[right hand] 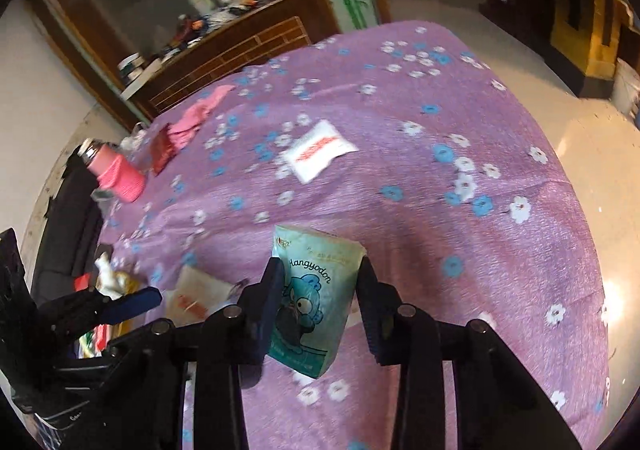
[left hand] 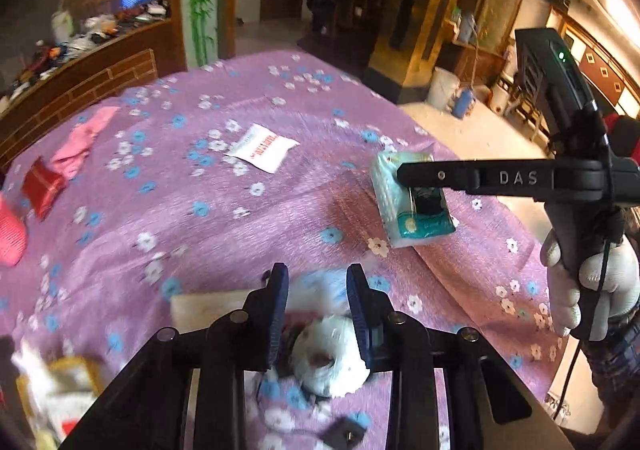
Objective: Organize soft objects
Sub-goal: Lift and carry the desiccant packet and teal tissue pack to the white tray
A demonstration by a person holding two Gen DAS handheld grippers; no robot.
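A bed under a purple bedspread (right hand: 460,242) printed with blue and white flowers fills the room, soft things strewn across it. At the left edge lie a pink knitted bottle sleeve (right hand: 120,174), a dark red packet (right hand: 162,152) and a pink cloth (right hand: 196,112), the cloth touching the packet. Toward the middle a flat white packet (right hand: 322,150) with red print rests alone on the cover. Nearer, the left gripper (left hand: 318,314), its blue pads narrowed to a small gap, is closed on a white plush toy (left hand: 330,358) held clear above the flowers, with a pale flat packet (left hand: 204,308) just beside it on the cover. To the right, the right gripper (right hand: 320,310), worked by a hand in a white glove (left hand: 588,286), has its two fingers pinched on the sides of a teal tissue pack (right hand: 316,298) with a cartoon face, tilted and lifted off the bedspread. A cluttered wooden counter (right hand: 224,50) stands behind the bed.
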